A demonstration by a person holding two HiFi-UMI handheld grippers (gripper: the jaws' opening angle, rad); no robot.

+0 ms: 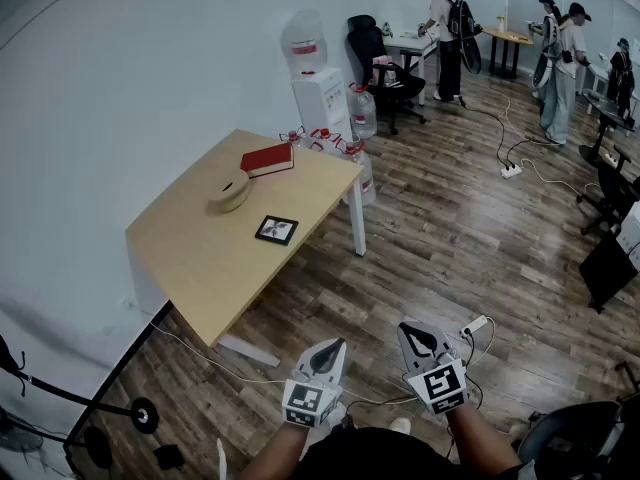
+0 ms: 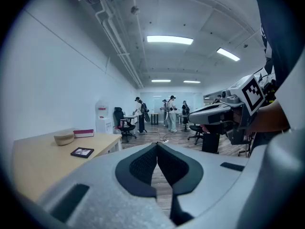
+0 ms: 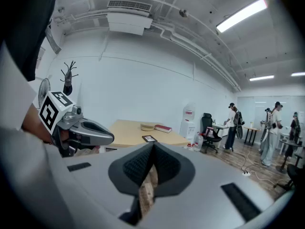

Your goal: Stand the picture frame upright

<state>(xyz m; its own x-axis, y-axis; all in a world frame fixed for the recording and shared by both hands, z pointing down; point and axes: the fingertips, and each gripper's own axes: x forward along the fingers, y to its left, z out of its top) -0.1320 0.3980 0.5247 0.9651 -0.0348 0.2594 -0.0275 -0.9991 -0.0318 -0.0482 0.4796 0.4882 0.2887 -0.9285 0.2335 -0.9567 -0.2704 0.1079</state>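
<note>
The picture frame (image 1: 277, 230) lies flat on the wooden table (image 1: 200, 263), near a red book (image 1: 267, 159). Water jugs (image 1: 362, 111) stand on the floor beyond. The left gripper (image 1: 333, 348) and right gripper (image 1: 413, 332) are closed, empty, well away.

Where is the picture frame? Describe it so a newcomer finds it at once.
Start at the light wooden table against the white wall, next to the water dispenser. The picture frame lies flat near the table edge that faces the open floor. It is small, square and dark-rimmed, unlike the red book and the round tan object farther back.
</note>
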